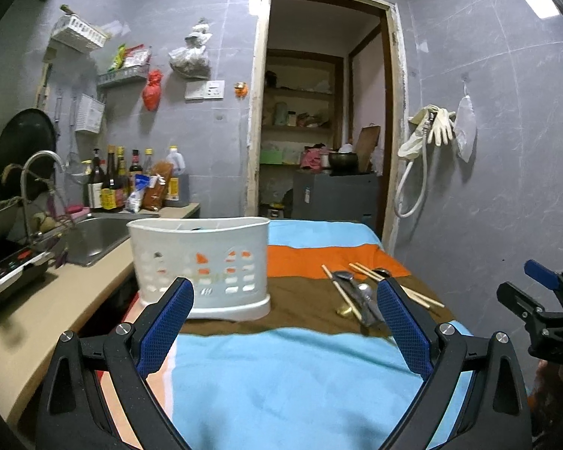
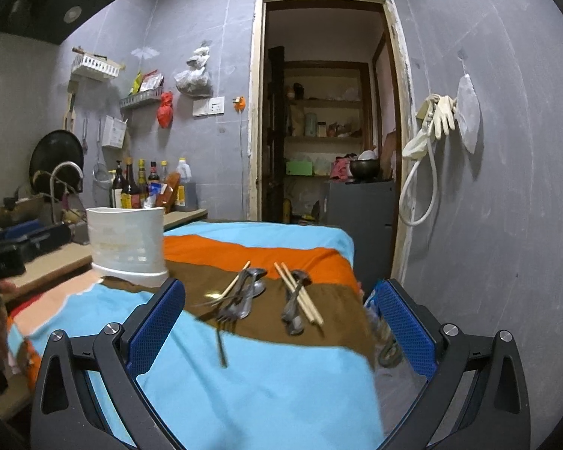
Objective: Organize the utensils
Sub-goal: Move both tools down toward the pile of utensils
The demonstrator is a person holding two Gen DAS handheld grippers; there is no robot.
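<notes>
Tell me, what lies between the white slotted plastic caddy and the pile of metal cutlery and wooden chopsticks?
Only bare striped cloth, its brown band, separates the white slotted plastic caddy from the cutlery pile; the left wrist view shows it best.

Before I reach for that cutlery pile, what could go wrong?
The forks and spoons lie tangled with chopsticks, so a pinch may lift several or scatter them. One fork's handle lies on the loose striped cloth, which could bunch under the open right gripper. The white caddy looks light and could tip when loaded.
</notes>
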